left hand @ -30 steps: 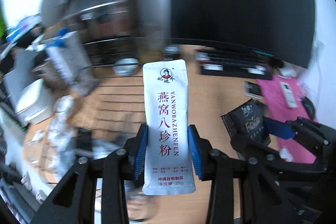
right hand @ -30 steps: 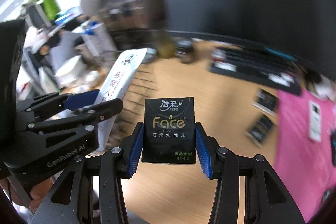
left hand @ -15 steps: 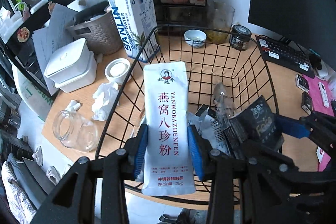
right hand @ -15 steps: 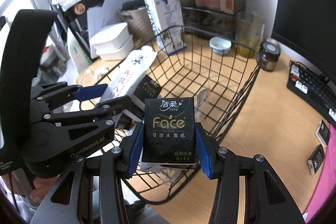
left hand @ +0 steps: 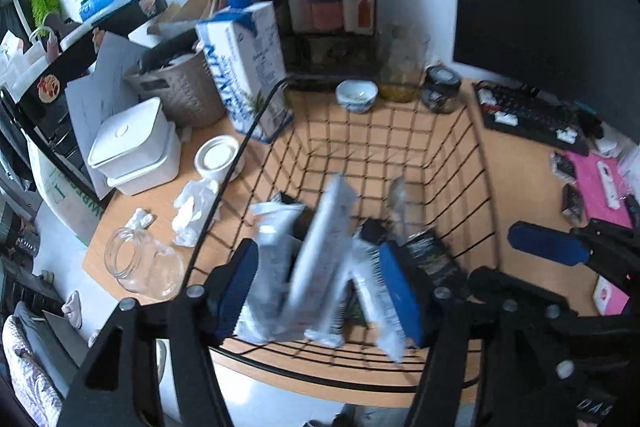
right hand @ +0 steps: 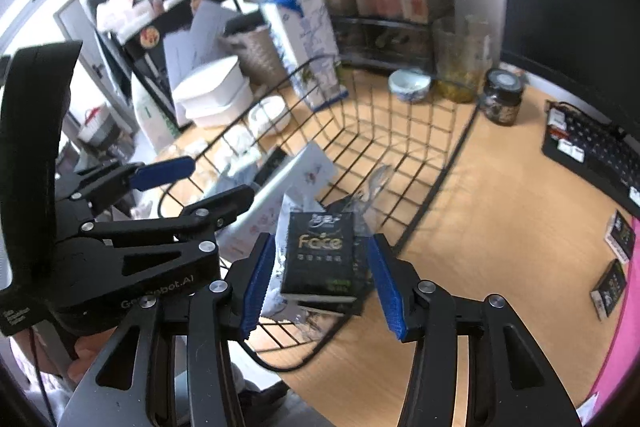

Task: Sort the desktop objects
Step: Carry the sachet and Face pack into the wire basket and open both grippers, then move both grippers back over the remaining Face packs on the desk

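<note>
Your left gripper (left hand: 322,283) has just been opening. The white sachet (left hand: 320,255) hangs blurred and tilted between its jaws, low in the middle of the frame, over the wire basket (left hand: 486,187); neither pad appears to press on it.

In the right wrist view, your right gripper (right hand: 322,267) is released too, with a gap on each side of the black tissue pack (right hand: 320,251). The pack sits low between the jaws, above the basket's near corner.

Judge the sachet as light, limp and slick-filmed. Pinch it across its width near the middle, since an end hold would let it flop. The tissue pack looks light and squashy, so take it across the narrow sides and clamp gently.

Count one basket, one sachet in the left jaws and one tissue pack in the right. Other packets lie in the basket, too blurred to count. Two small dark packs (right hand: 620,235) (right hand: 608,283) lie on the bench (right hand: 500,227) at the right edge.
</note>
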